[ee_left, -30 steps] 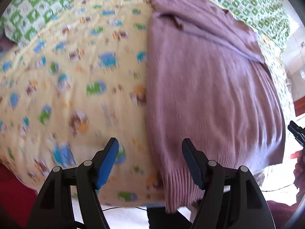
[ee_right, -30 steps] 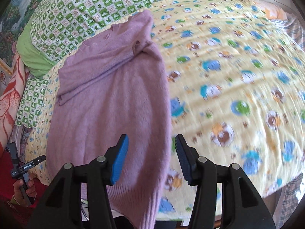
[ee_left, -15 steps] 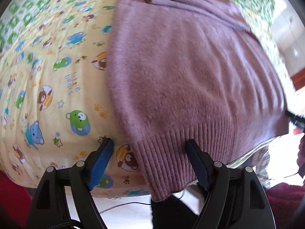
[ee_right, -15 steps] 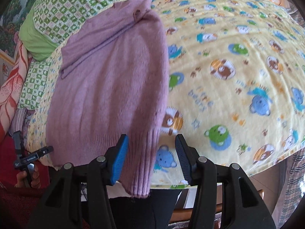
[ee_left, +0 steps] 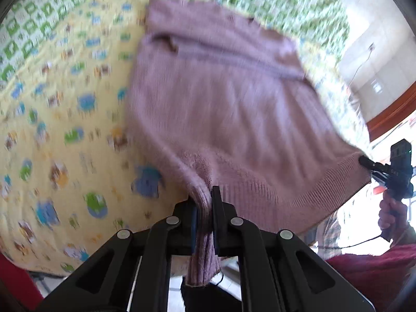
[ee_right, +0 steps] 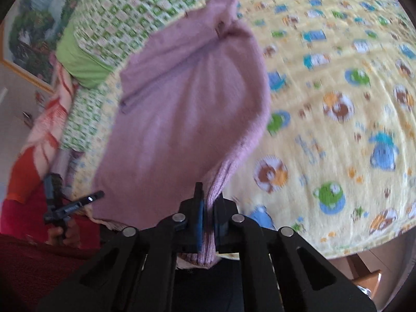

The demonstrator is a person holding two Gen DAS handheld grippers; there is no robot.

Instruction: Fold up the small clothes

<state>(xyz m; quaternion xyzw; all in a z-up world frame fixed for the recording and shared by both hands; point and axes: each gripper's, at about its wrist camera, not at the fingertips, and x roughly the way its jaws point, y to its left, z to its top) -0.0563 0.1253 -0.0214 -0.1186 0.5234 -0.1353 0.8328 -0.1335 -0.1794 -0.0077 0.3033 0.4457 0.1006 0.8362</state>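
A mauve knit sweater (ee_left: 221,104) lies on a yellow cartoon-print bedspread (ee_left: 65,130), collar at the far end. My left gripper (ee_left: 205,208) is shut on the ribbed hem at one bottom corner and lifts it off the bed. My right gripper (ee_right: 209,208) is shut on the hem at the other bottom corner of the sweater (ee_right: 182,104), also raised. The right gripper also shows in the left wrist view (ee_left: 364,162) at the sweater's far corner. The left gripper shows in the right wrist view (ee_right: 100,195) at the lower left.
The yellow bedspread (ee_right: 338,104) covers the bed to one side of the sweater. A green-and-white checked cover (ee_left: 273,7) and a green pillow (ee_right: 78,62) lie at the far end. The bed edge is just below the grippers.
Both grippers went from open, straddling the hem corners, to shut on them. The sweater's bottom edge has been lifted off the bed and the views are motion-blurred.
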